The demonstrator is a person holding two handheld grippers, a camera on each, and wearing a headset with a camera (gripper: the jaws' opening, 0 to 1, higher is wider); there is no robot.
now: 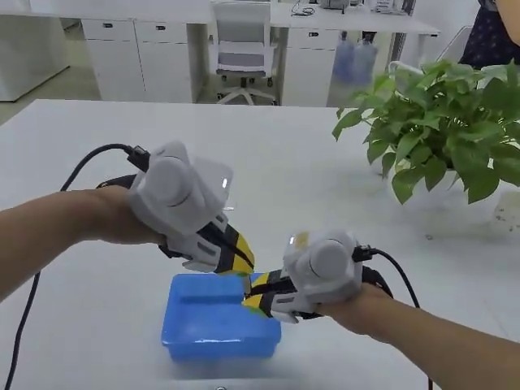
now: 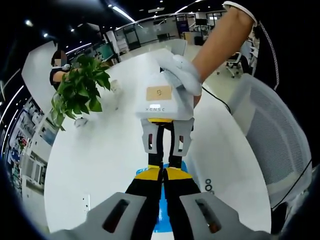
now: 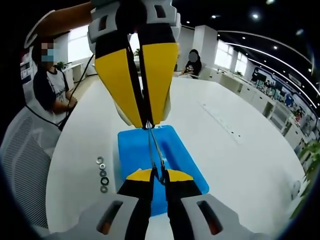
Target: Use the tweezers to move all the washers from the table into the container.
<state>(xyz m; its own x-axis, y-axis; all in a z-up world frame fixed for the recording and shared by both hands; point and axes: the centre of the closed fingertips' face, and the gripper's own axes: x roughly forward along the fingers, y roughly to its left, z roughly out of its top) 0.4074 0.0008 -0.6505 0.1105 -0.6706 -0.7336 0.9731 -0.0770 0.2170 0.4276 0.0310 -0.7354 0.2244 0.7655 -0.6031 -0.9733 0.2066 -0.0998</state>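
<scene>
Head view: the left gripper (image 1: 244,262) and right gripper (image 1: 253,302) are held tip to tip above one blue container (image 1: 211,341), bottom middle. Left gripper view: its jaws are pressed together. Right gripper view: one pair of tweezers (image 3: 151,145) is pinched by both, probably to be passed across; five washers (image 3: 103,173) are lined up centre left, on the table (image 3: 225,130).

Left hand-held gripper (image 1: 243,263), right hand-held gripper (image 1: 251,302) facing, tips near, jaws closed.
</scene>
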